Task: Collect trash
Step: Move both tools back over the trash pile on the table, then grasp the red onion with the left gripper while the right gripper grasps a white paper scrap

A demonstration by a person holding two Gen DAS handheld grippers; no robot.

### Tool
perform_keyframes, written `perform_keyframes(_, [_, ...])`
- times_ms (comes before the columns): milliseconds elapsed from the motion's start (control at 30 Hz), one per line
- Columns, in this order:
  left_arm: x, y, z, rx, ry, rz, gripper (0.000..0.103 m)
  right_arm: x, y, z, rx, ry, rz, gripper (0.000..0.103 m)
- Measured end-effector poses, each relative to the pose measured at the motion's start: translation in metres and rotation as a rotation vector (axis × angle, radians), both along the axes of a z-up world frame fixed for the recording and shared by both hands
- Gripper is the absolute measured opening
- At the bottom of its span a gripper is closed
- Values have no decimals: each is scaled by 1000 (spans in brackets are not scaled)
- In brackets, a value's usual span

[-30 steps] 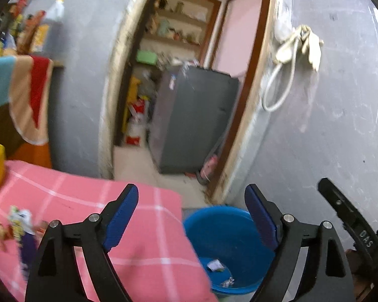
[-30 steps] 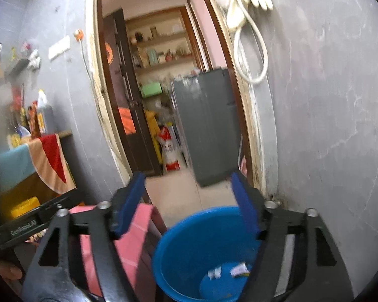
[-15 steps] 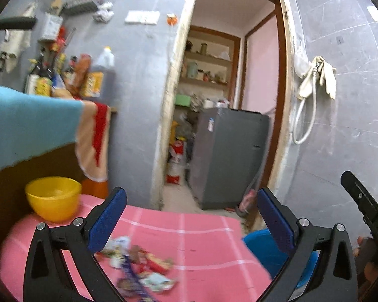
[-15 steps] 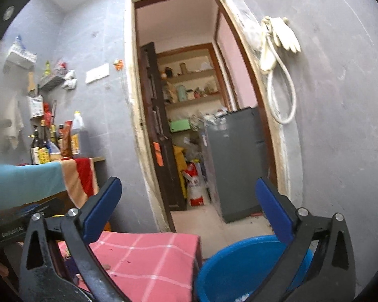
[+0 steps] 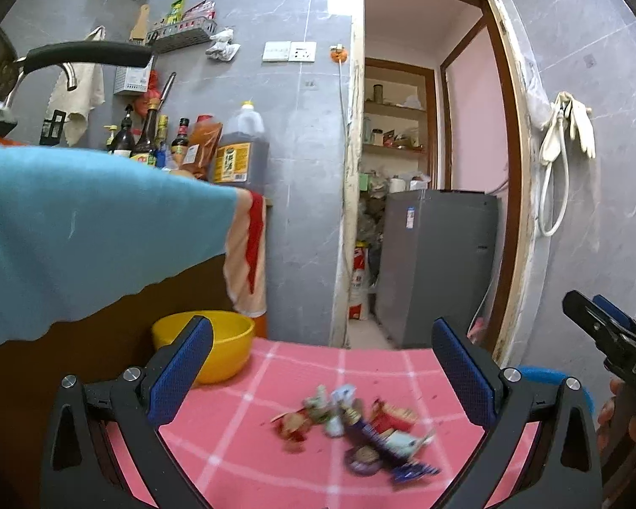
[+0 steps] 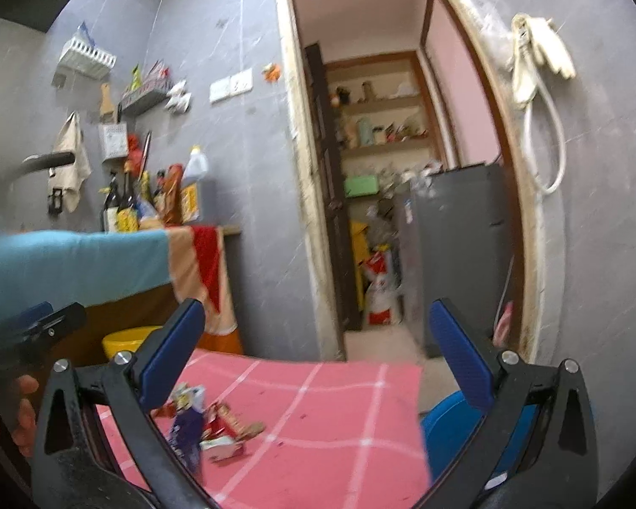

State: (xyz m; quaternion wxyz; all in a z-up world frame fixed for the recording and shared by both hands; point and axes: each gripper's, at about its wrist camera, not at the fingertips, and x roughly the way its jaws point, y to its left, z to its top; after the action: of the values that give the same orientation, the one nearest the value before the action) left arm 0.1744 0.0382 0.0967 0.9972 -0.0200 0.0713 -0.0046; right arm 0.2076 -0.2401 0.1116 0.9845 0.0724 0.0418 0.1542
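Both grippers over the pink checked surface point(image 5: 275, 458), fingers just finished spreading, wide apart, nothing between them. Left gripper point(image 5: 322, 375) faces the wrapper pile point(image 5: 356, 432), blurred, lying mid-cloth. Right gripper point(image 6: 318, 354) has the same pile at its left finger. Blue bucket point(image 6: 445, 428) beside the surface's right edge; yellow bowl point(image 5: 229, 339) behind.

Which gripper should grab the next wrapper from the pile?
Left, probably. The wrappers lie between the open left gripper fingers, straight ahead. In the right wrist view the pile sits off by the right gripper's left finger, and the blue tub is on its side.
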Motion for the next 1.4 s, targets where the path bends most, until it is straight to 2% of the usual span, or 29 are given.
perform_keyframes(233, [3, 16, -30, 34, 93, -8, 101, 23, 26, -21, -59, 147, 73, 103])
perform_keyframes(433, [14, 21, -51, 31, 210, -35, 101, 40, 39, -42, -110, 271, 128, 103])
perform_keyframes(633, [32, 21, -59, 2, 338, -93, 100, 53, 55, -64, -189, 379, 178, 103])
perform_keyframes(700, [36, 19, -61, -11, 369, -113, 96, 56, 60, -71, -204, 414, 200, 103])
perform_keyframes(867, [50, 13, -70, -19, 474, -169, 75, 62, 69, -82, -231, 483, 253, 96])
perform_keyframes(1000, [59, 8, -76, -31, 551, -213, 69, 65, 74, -87, -242, 520, 283, 89])
perform_keyframes(1067, [62, 5, -78, -34, 572, -228, 62, 67, 76, -90, -243, 537, 300, 87])
perform_keyframes(1233, [72, 0, -85, -30, 638, -259, 54, 71, 81, -95, -250, 576, 332, 82])
perform_keyframes(1400, [76, -3, -87, -34, 664, -277, 53, 76, 90, -100, -267, 608, 360, 75])
